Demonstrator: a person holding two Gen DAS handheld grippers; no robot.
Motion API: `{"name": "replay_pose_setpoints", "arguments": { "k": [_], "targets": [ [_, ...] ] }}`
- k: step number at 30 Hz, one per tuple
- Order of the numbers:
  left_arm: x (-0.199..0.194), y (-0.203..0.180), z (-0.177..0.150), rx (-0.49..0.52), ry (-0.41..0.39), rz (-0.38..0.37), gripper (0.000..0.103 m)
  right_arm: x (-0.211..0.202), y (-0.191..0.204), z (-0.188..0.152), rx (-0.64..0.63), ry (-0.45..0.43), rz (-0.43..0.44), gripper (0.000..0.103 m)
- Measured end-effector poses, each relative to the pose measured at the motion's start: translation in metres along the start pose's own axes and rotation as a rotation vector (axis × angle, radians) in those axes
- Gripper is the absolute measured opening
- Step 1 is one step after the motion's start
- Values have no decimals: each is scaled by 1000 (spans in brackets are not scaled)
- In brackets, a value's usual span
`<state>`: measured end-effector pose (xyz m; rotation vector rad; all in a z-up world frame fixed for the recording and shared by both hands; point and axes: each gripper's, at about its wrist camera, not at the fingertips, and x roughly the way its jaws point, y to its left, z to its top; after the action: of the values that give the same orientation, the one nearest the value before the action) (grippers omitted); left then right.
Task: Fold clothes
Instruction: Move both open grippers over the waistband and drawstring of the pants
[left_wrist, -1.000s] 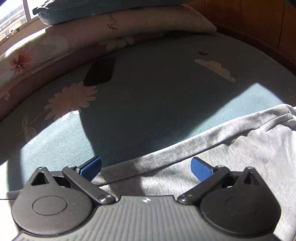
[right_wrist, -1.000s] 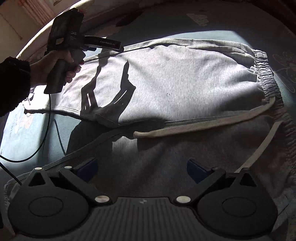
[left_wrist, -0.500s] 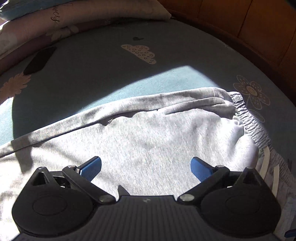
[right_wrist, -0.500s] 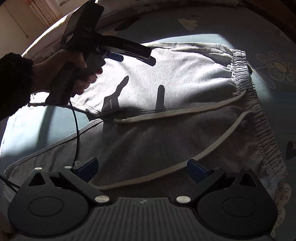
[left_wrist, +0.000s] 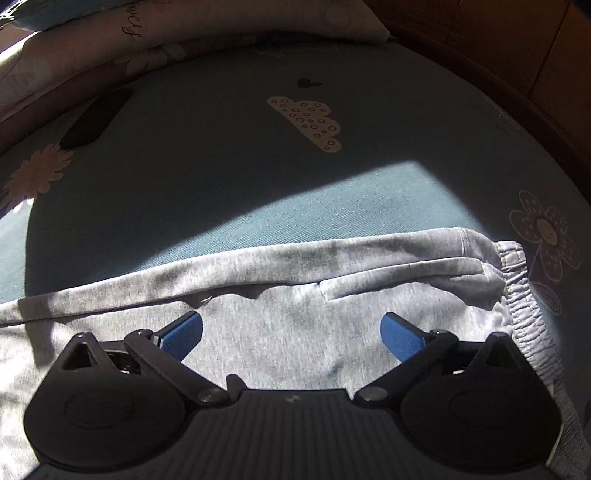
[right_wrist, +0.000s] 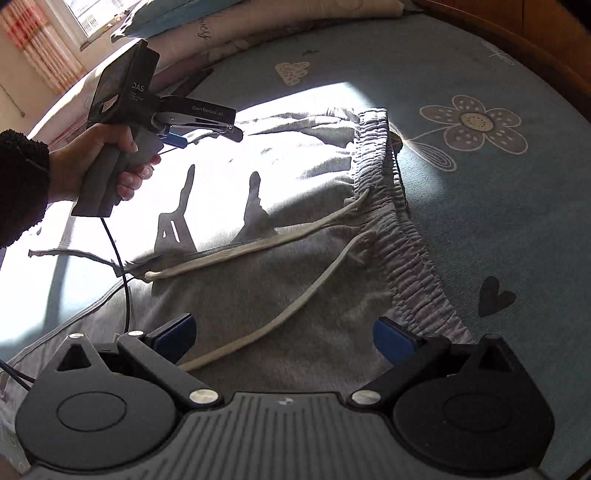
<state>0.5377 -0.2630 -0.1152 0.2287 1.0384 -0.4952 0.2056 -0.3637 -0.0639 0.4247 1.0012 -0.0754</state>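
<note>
Grey sweatpants (right_wrist: 303, 184) lie flat on a teal bedsheet (right_wrist: 480, 206), elastic waistband (right_wrist: 406, 251) to the right, two pale drawstrings (right_wrist: 258, 245) trailing left across the cloth. My left gripper (left_wrist: 291, 332) is open above the upper leg of the sweatpants (left_wrist: 288, 332), near the far side seam and the waistband (left_wrist: 524, 314). In the right wrist view a hand (right_wrist: 99, 162) holds that left gripper (right_wrist: 207, 134) over the sunlit leg. My right gripper (right_wrist: 284, 336) is open over the shaded near leg, with one drawstring running between its blue pads.
Folded quilts and pillows (left_wrist: 184, 33) are stacked along the far side of the bed. A wooden bed frame (left_wrist: 517, 66) curves along the right. A dark flat object (left_wrist: 96, 118) lies on the sheet near the quilts. A black cable (right_wrist: 122, 266) hangs from the left gripper.
Both grippers have moved right along the sweatpants toward the waistband. The left gripper went from the leg's far edge to the hip area. Both stayed open.
</note>
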Motion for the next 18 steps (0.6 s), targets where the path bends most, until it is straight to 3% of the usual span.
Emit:
{"name": "replay_pose_setpoints", "arguments": {
  "k": [5, 9, 14, 18],
  "targets": [
    [35, -6, 8, 8, 6, 37, 102, 4, -14, 3, 15, 7, 14, 103],
    [35, -2, 21, -14, 14, 29, 102, 10, -21, 1, 14, 35, 9, 103],
    [-13, 6, 16, 6, 2, -14, 102, 8, -22, 11, 4, 29, 13, 103],
    [-57, 19, -12, -44, 20, -83, 102, 5, -18, 18, -3, 15, 23, 103]
  ]
}}
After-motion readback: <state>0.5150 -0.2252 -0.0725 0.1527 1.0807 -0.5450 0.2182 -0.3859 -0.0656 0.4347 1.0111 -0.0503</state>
